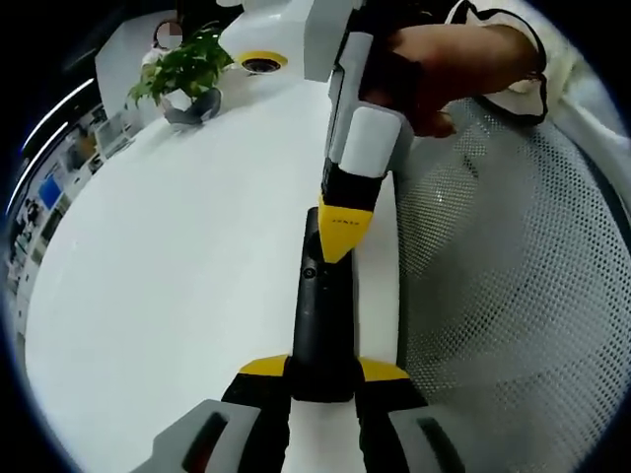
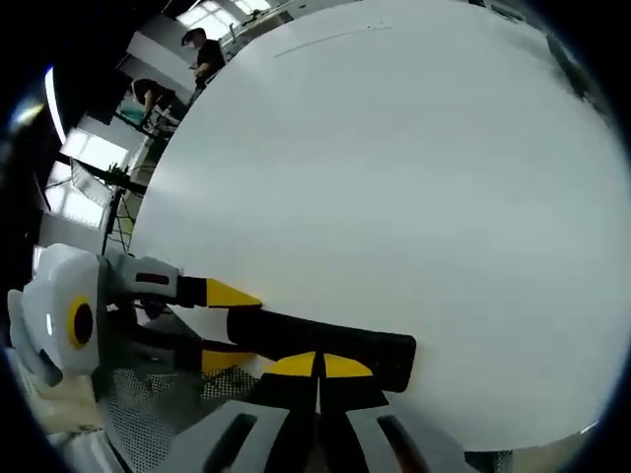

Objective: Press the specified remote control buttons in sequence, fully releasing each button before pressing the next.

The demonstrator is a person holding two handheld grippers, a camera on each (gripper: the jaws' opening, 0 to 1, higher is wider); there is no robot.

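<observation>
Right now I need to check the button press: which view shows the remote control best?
The left gripper view: the remote control runs lengthwise, the right tool touching its top. The right gripper view shows it side-on, partly hidden.

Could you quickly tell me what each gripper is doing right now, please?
Left gripper: shut on the black remote, holding its near end.
Right gripper: shut, its yellow tips pressing down on the remote.

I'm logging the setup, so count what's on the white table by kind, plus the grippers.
Remote: 1
Potted plant: 1
Yellow-rimmed disc: 1
Hand-held gripper: 2, left shut on the remote, right tip on it
Total: 5
</observation>
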